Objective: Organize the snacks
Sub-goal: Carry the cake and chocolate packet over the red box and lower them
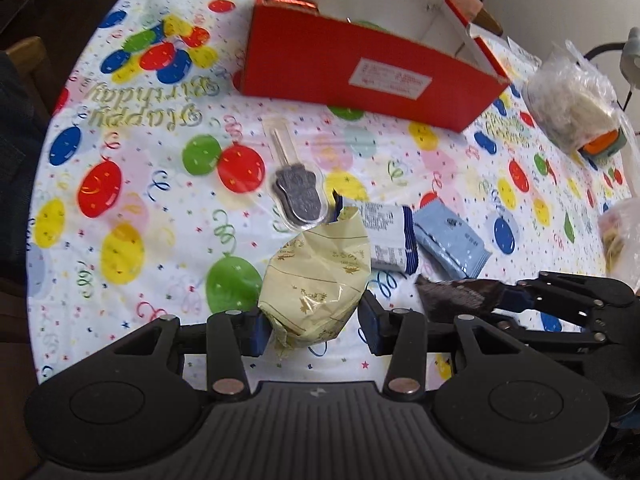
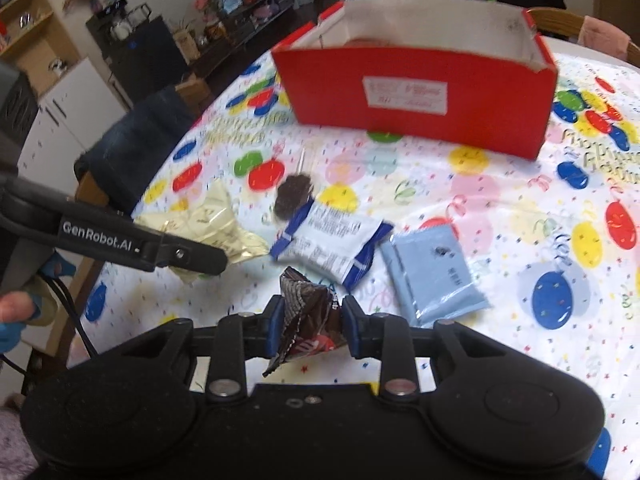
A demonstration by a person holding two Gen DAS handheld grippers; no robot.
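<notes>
The left gripper is squeezing a crinkly pale yellow snack bag with gold print, and the right gripper is squeezing a small dark brown wrapper with a bit of red; both snacks are sitting between the blue pads, just above the balloon tablecloth; the open red cardboard box with a white label is waiting straight ahead, across the table, past the loose packets; its long side is facing both grippers, and neither one is looking clearly nearer
</notes>
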